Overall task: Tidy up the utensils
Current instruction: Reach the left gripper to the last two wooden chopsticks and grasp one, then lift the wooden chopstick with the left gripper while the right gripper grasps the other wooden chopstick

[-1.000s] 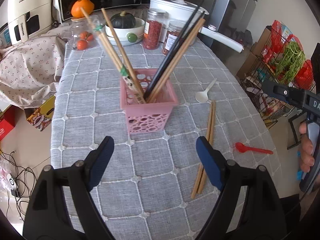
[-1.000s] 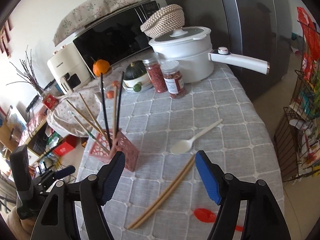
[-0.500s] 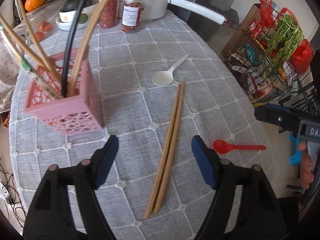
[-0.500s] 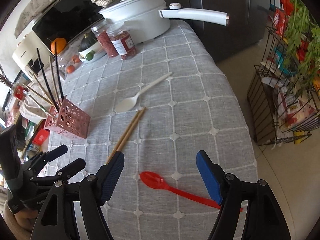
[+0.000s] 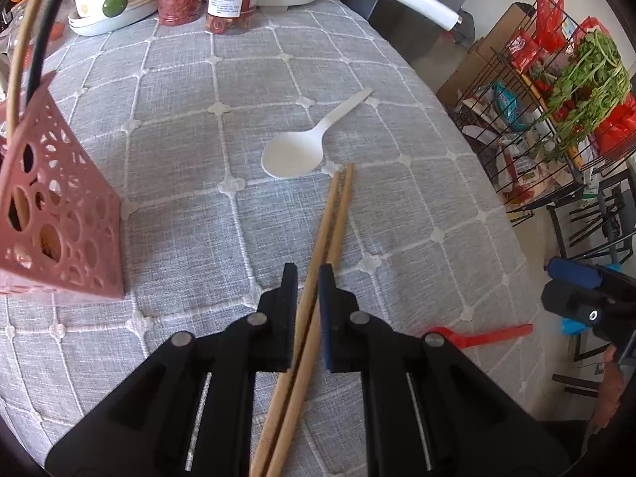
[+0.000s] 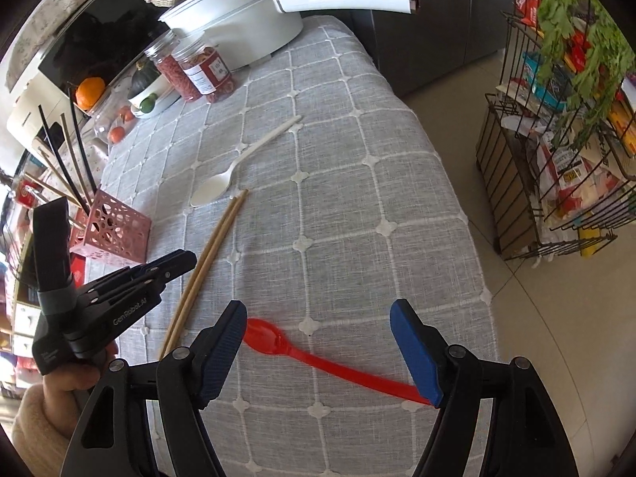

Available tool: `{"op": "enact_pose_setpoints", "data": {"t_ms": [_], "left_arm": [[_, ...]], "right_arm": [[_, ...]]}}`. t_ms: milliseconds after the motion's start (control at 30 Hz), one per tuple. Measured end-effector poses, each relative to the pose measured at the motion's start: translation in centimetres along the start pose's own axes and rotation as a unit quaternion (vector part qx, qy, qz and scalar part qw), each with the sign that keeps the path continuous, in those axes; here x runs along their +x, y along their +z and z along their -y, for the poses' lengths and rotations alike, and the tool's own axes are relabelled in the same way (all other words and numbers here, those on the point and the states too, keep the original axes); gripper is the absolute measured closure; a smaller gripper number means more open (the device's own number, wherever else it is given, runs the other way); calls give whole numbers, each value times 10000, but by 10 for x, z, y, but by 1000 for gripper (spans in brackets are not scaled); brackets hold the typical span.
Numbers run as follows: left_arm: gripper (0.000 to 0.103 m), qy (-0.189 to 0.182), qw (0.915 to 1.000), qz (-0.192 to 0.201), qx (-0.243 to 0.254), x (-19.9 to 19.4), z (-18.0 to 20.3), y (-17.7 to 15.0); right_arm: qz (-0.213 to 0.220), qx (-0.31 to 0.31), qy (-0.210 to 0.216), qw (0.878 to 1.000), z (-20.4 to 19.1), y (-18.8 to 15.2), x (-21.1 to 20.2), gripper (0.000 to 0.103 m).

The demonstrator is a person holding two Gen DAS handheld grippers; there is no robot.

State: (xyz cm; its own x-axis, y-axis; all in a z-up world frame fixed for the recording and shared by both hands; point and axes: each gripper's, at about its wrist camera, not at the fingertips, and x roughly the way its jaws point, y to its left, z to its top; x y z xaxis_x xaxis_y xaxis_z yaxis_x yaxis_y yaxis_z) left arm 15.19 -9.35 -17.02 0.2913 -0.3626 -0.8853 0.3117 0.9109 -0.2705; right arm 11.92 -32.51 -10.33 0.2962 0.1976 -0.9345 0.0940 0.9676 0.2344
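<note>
A pair of wooden chopsticks [image 5: 332,222] lies on the grey checked tablecloth [image 5: 179,139]. My left gripper [image 5: 308,278] is shut on the chopsticks near their middle; it shows in the right wrist view [image 6: 175,262] too, with the chopsticks [image 6: 214,238]. A white spoon [image 5: 302,151] lies just beyond the chopstick tips. A pink perforated holder [image 5: 59,218] with several chopsticks stands at the left. My right gripper [image 6: 318,342] is open, straddling a red spoon [image 6: 318,357] on the cloth.
A white pot [image 6: 238,16], two jars [image 6: 194,71] and a bowl with a squash [image 6: 151,87] stand at the table's far end. A wire rack [image 6: 556,139] with greens and packets stands on the floor right of the table edge.
My left gripper moved right from the pink holder, came down over the chopsticks and closed on them. My right gripper lowered over the red spoon, staying open.
</note>
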Motion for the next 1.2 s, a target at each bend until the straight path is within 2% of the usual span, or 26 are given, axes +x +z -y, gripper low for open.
{"op": "enact_pose_setpoints", "data": {"t_ms": [233, 267, 433, 600, 933, 1200], "left_arm": [[92, 351, 9990, -29, 286, 7, 6, 3], [92, 361, 9989, -137, 276, 12, 5, 4], [92, 529, 9972, -98, 513, 13, 10, 5], [96, 559, 9970, -137, 523, 7, 10, 4], [96, 325, 9956, 455, 746, -67, 9, -13], [96, 254, 9929, 835, 812, -113, -5, -30]], "right_arm": [[-6, 86, 60, 9999, 4, -1, -1, 27], [-6, 90, 60, 9999, 4, -1, -1, 27], [-38, 117, 30, 9999, 3, 0, 2, 27], [-90, 120, 3, 9999, -1, 2, 7, 27], [-130, 110, -42, 9998, -12, 8, 15, 27], [-275, 236, 132, 9993, -35, 17, 31, 27]]}}
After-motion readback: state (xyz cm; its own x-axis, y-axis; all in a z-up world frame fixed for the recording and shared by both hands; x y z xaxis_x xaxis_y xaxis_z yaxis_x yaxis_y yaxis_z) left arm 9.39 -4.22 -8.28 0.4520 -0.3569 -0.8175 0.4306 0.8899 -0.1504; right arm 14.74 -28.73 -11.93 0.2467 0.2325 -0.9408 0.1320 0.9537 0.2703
